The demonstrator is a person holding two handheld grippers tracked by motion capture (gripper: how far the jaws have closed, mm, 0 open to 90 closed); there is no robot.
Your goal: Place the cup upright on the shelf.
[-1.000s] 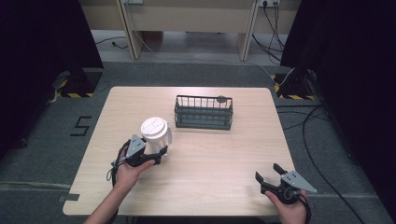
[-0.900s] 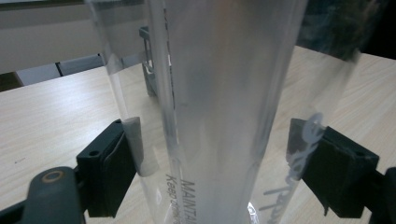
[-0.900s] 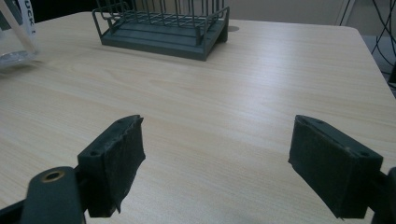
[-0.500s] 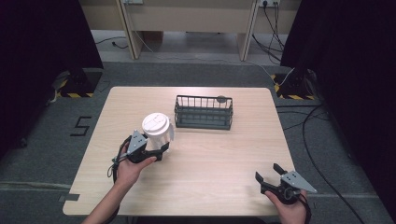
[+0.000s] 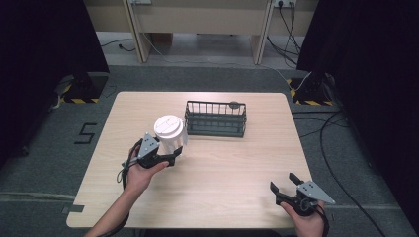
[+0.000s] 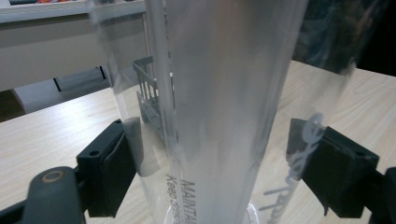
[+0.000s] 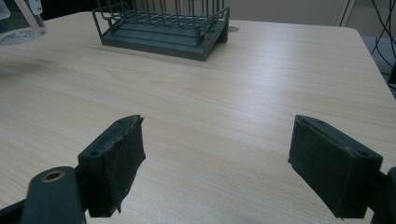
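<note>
Cup [image 5: 170, 132], clear with a white lid, is pinched by the left tongs [image 5: 174, 154] just beside the basket [image 5: 216, 119], not yet placed inside. Right tongs [image 5: 285, 187] are held spread, idle, over the counter [image 5: 232, 168].

Two black handheld grippers, the left gripper [image 5: 170, 156] and the right gripper [image 5: 282, 186], are being seen with grey three-cornered plates, trailing black cables, blocky black jaws and a brass-coloured rivet.
</note>
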